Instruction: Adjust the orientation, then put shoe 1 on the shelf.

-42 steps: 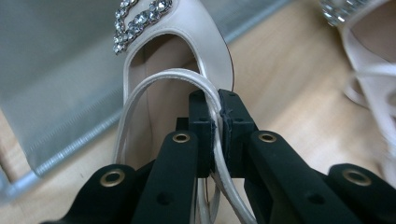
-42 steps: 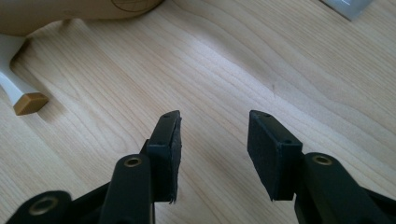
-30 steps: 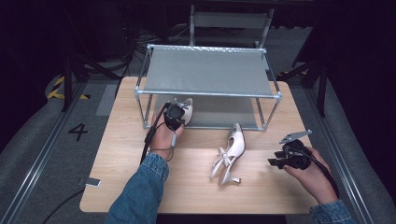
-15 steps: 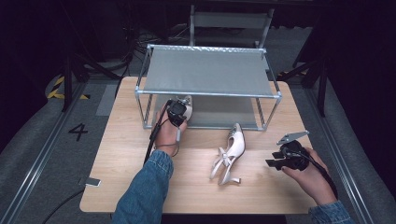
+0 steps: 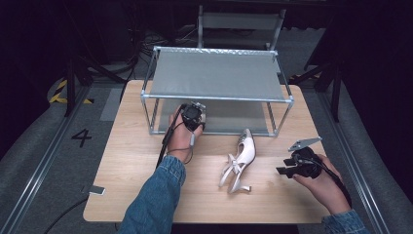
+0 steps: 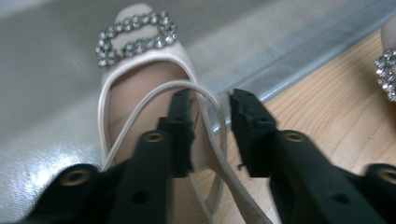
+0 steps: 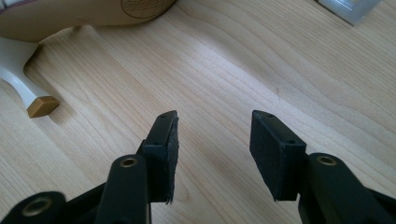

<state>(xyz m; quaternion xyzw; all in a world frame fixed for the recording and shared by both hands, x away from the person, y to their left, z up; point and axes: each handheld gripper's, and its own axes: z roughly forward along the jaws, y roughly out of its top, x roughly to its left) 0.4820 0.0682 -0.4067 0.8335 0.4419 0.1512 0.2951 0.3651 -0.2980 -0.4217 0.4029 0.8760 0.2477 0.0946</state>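
Denim sleeve outstretched | left gripper fingers just parted astride shoe strap

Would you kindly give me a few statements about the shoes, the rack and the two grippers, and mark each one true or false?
1. The left gripper has its fingers apart around the heel strap of a shoe with a rhinestone buckle. True; they have just been opening.
2. That shoe's toe lies on the rack's lower shelf. True.
3. The second shoe stands on the rack's top shelf. False: it lies on its side on the wooden table.
4. The right gripper holds the second shoe. False: its fingers are open with only table between them.
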